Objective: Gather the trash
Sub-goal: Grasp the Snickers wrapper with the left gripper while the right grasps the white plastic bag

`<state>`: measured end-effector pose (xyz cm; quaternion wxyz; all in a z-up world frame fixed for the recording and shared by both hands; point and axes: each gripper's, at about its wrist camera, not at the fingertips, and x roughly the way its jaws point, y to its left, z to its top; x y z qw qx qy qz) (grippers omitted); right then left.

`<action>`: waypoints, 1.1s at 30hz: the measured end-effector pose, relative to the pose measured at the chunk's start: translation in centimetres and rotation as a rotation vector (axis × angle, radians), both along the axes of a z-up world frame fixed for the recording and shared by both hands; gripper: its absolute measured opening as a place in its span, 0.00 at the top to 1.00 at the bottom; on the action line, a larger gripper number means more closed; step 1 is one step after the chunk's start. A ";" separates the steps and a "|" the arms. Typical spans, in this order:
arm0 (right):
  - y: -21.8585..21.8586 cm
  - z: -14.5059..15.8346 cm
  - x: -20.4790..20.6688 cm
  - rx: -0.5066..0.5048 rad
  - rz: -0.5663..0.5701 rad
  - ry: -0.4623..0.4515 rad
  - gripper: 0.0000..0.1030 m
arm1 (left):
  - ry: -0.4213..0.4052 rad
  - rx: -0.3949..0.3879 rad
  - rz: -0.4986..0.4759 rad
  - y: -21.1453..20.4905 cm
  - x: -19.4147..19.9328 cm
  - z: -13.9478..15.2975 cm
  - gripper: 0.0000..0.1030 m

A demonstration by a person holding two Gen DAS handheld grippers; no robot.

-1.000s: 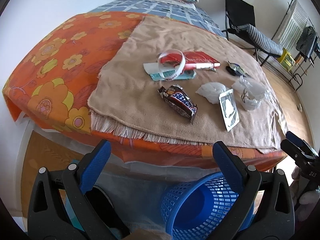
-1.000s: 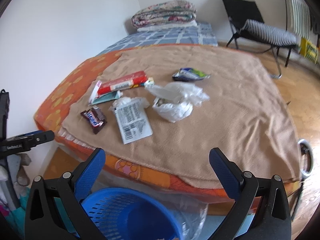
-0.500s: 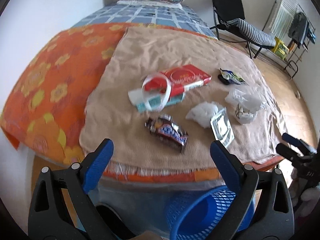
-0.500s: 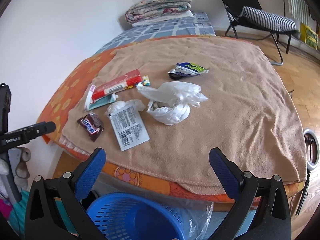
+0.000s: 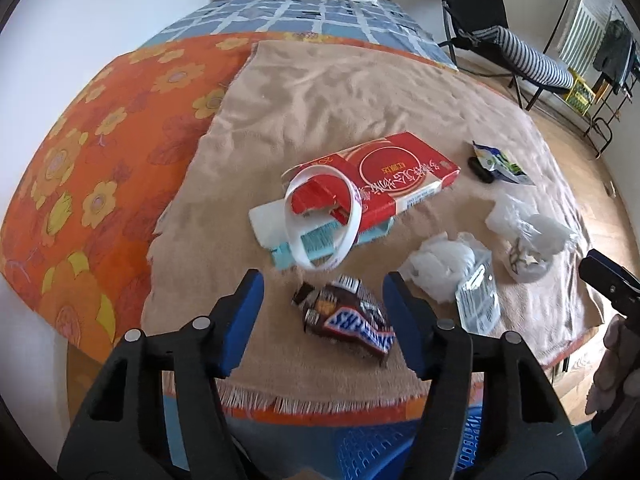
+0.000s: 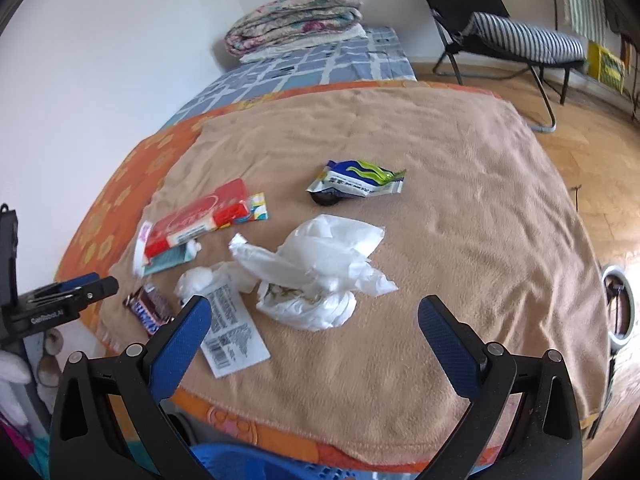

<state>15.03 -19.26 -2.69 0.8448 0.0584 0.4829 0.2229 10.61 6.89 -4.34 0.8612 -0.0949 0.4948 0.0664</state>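
My left gripper (image 5: 323, 286) is closing, its blue pads on either side of the Snickers wrapper (image 5: 347, 319) but not yet pressing on it. The wrapper lies on the tan blanket (image 5: 328, 92) near the fringed front edge. My right gripper (image 6: 314, 316) stands wide open and empty over the crumpled white plastic bag (image 6: 320, 272). The blue basket (image 5: 372, 450) sits below the bed edge.

Bright bedroom with a low bed against white walls

The bed (image 6: 500, 184) wore a tan blanket (image 6: 440, 152) over an orange flowered sheet (image 5: 100, 140), with folded quilts (image 6: 296, 16) at its far end; a black folding chair (image 6: 460, 4) with a striped cushion (image 6: 524, 40) stood on the wooden floor (image 6: 600, 168).
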 end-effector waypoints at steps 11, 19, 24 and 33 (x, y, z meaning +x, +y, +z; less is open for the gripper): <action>1.1 -2.1 2.4 0.003 -0.010 0.067 0.01 | 0.065 0.028 -0.008 -0.3 3.4 -2.9 0.52; 1.7 -3.5 3.5 0.000 -0.014 0.112 0.01 | 0.065 -0.017 0.009 0.4 4.1 -3.2 0.71; 2.0 -3.3 3.2 -0.008 0.004 0.098 0.01 | 0.045 -0.066 0.016 1.2 3.9 -2.8 0.85; 1.2 -3.9 3.5 0.005 0.002 0.131 0.49 | 0.007 -0.072 0.003 1.8 3.0 -2.0 0.90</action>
